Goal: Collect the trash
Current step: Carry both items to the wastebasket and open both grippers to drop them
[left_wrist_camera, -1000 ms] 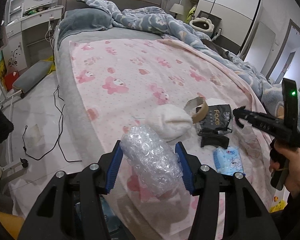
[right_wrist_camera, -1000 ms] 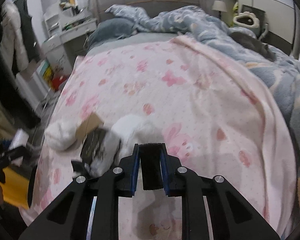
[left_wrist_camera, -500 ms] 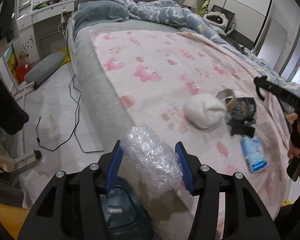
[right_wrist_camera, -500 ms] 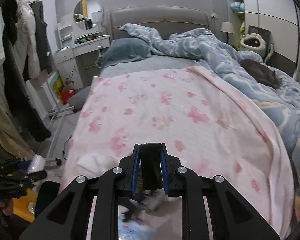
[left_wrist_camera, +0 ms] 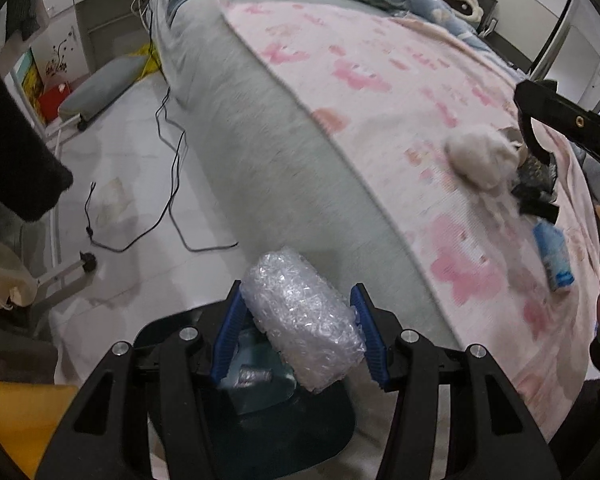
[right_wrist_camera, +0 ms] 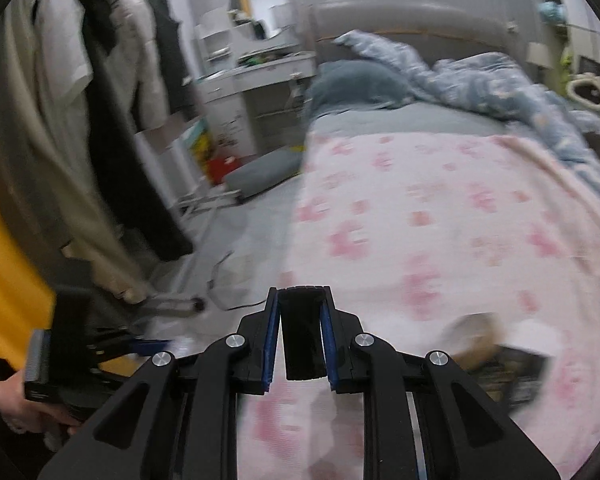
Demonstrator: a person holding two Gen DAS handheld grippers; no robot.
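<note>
Carrying to the bin is judged the step in hand: bubble wrap is clamped in the left gripper above a dark bin; release is called for next. A black piece is gripped by the right gripper.

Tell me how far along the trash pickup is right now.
Midway. The left gripper holds a bubble wrap wad over the dark bin, which already holds something. The right gripper clamps a black piece. A white wad, dark wrappers and blue packet remain on the bed.
</note>
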